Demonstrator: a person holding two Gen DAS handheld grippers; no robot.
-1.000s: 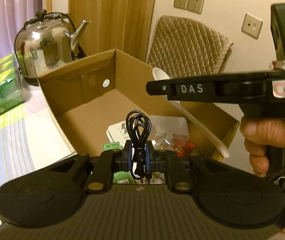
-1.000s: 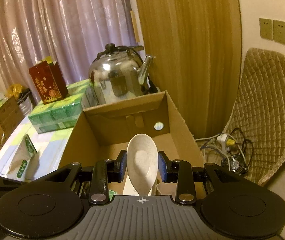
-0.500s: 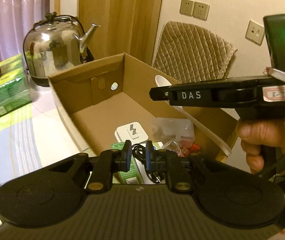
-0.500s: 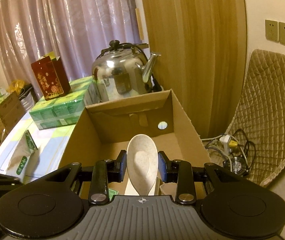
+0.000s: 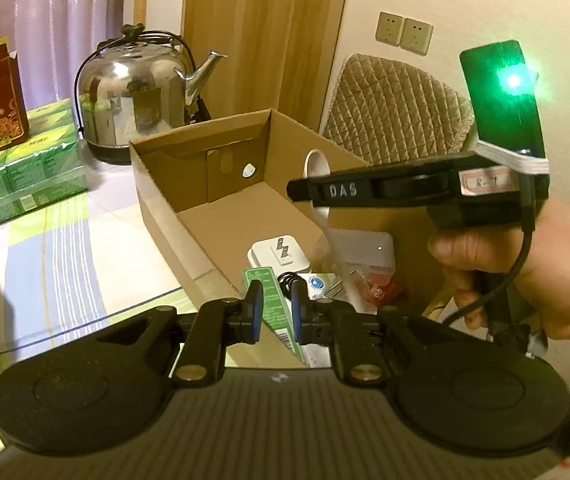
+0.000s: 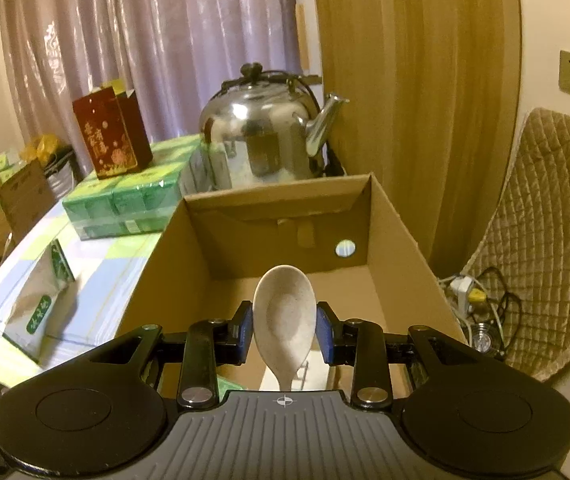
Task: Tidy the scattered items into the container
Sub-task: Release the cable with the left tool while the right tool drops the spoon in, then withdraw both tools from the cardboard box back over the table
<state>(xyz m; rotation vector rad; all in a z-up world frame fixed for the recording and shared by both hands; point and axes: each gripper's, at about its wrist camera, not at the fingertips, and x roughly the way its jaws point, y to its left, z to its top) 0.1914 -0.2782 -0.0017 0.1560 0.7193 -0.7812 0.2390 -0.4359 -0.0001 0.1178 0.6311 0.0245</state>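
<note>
The right claw (image 6: 284,330) grips a pale spoon (image 6: 284,314) over the cardboard box (image 6: 399,236). The left claw (image 5: 276,307) hangs parted and empty, a black cable (image 5: 287,280) just beyond it.

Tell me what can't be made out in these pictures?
- Spoon handle: right view, hidden under the right hand-held gripper.
- Cable in the box: left view, mostly behind the left hand-held gripper.
- Red packet: left view, blurred.
</note>
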